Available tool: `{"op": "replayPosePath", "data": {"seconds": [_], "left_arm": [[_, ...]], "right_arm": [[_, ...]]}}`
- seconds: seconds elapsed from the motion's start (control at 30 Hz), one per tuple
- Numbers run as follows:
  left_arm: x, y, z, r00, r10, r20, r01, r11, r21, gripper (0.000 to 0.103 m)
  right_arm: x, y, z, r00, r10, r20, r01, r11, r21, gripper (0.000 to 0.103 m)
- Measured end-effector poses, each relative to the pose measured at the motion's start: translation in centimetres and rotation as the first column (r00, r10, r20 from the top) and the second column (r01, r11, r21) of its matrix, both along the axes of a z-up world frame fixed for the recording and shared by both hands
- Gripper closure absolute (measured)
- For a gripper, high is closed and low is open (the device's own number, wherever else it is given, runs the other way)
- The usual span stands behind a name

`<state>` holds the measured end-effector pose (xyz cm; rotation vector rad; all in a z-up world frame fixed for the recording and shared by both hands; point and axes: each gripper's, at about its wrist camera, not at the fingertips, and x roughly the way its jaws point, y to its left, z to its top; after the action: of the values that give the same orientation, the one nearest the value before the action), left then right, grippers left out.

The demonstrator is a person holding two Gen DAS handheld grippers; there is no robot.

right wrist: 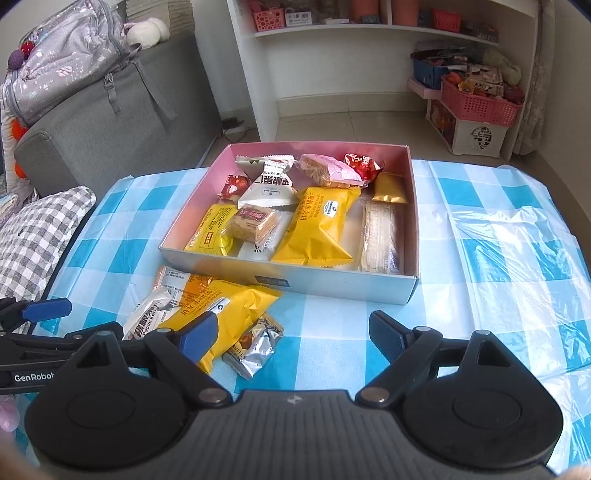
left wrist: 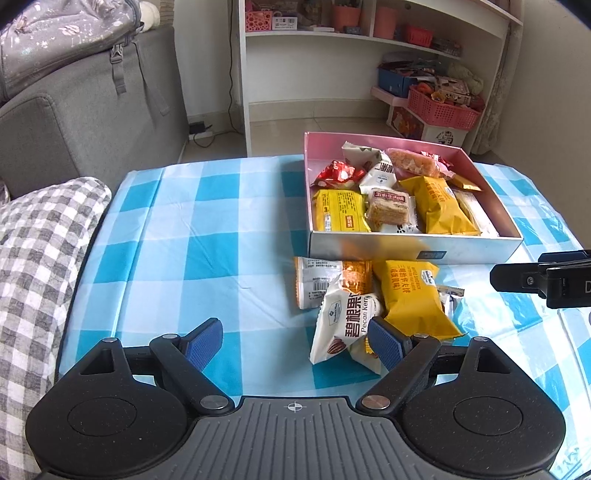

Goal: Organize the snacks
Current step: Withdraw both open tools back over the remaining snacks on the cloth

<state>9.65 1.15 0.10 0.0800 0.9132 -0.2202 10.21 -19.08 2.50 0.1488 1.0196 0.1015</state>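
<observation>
Above the checked tablecloth, each hand-held gripper, left and right, gapes wide, holding nothing.

Box sat on table, toward far edge. Many snack packs lay inside box. Small heap of snack packs lay on table just before box's near wall, toward its left end. Shelf stood behind table. Sofa stood far left. Basket sat on floor, far right.
</observation>
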Motion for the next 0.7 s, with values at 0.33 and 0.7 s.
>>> {"op": "replayPosePath", "data": {"seconds": [0.33,0.7], "left_arm": [[0.6,0.9,-0.8,0.999,0.006,-0.034,-0.008,0.998,-0.062,0.017],[2.0,2.0,-1.8,0.995,0.046,-0.094,-0.063,0.98,-0.187,0.05]], "right_arm": [[0.0,0.0,-0.4,1.0,-0.013,-0.02,0.013,1.0,0.024,0.016],[1.4,2.2,-1.2,0.999,-0.003,-0.05,0.008,0.996,0.09,0.018]]}}
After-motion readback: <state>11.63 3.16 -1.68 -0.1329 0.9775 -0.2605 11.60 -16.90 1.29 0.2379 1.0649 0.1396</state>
